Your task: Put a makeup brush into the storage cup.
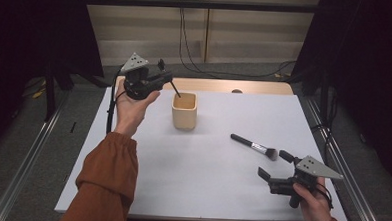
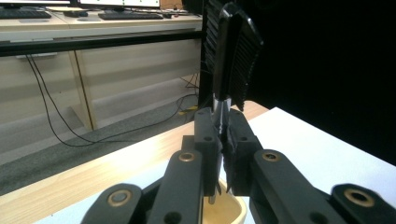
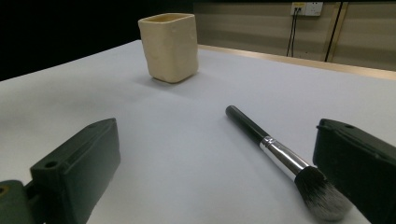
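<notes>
A cream square cup (image 1: 184, 112) (image 3: 169, 46) stands upright at the far middle of the white table (image 1: 200, 186). My left gripper (image 1: 168, 78) (image 2: 229, 28) hovers just left of the cup, shut on a thin black-handled brush (image 1: 175, 88) (image 2: 218, 108). The brush slants down, and its lower end reaches into the cup's mouth (image 2: 233, 212). A second makeup brush (image 1: 255, 146) (image 3: 275, 151), with a black handle, a silver ferrule and dark bristles, lies flat on the table. My right gripper (image 1: 274, 164) (image 3: 219, 163) rests low behind its bristle end, open, with the bristles near its right jaw.
A wooden strip (image 1: 210, 85) runs along the table's far edge. Black cables (image 1: 196, 65) trail over the floor beyond it. Metal rails (image 1: 341, 167) flank the table on both sides. Dark curtains hang at left and right.
</notes>
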`<state>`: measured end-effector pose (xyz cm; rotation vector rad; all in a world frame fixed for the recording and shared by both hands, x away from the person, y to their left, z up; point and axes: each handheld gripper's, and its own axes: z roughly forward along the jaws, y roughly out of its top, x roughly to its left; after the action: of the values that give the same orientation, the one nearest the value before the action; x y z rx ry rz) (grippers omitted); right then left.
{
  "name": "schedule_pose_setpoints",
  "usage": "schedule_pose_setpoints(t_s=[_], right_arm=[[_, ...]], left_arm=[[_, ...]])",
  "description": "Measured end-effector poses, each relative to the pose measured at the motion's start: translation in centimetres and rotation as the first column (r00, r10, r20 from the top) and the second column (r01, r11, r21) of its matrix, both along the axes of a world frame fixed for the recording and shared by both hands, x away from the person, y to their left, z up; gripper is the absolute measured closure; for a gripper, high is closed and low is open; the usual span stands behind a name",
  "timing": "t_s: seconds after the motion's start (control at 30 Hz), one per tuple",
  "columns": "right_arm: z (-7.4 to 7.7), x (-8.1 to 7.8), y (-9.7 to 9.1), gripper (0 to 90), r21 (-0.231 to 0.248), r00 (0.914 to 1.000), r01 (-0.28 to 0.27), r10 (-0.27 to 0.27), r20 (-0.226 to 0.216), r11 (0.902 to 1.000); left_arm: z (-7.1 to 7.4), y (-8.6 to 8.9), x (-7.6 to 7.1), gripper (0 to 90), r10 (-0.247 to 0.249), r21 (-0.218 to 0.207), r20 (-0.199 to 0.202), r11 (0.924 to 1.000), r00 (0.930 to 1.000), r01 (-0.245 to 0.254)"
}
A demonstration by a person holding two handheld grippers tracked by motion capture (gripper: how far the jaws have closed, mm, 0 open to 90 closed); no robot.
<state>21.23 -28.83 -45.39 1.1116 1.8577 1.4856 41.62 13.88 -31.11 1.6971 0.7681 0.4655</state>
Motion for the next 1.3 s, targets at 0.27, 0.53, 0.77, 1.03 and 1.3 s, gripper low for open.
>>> schedule_pose_setpoints(t_s=[0.27, 0.53, 0.77, 1.03, 1.3], right_arm=[[0.0, -0.1, 0.0, 0.0, -0.007, 1.0, -0.004, 0.004, 0.004, 1.0], [0.0, 0.0, 0.1, 0.0, -0.009, 1.0, -0.009, 0.009, -0.002, 0.9999], [-0.1, 0.0, 0.1, 0.0, -0.01, 1.0, -0.008, 0.008, -0.004, 0.9999], [0.0, -0.1, 0.0, 0.0, -0.011, 1.0, -0.005, 0.005, 0.004, 0.9999], [0.0, -0.1, 0.1, 0.0, -0.012, 0.9999, -0.014, 0.014, 0.003, 0.9998]], left_arm=[[-1.4, -0.9, 0.7, 85.4, 0.001, 0.01, -0.032, 1.0, 0.9995, -0.001], [-2.4, -1.3, 1.2, 85.4, 0.004, 0.035, -0.053, 0.9994, 0.9986, -0.002], [-3.4, -1.3, 1.4, 85.5, 0.006, 0.048, -0.074, 0.9988, 0.9972, -0.003], [-4.7, -1.9, 1.5, 85.4, 0.005, 0.065, -0.098, 0.9979, 0.9951, 0.001], [-5.7, -1.9, 1.7, 85.4, 0.005, 0.062, -0.122, 0.9981, 0.9925, 0.002]])
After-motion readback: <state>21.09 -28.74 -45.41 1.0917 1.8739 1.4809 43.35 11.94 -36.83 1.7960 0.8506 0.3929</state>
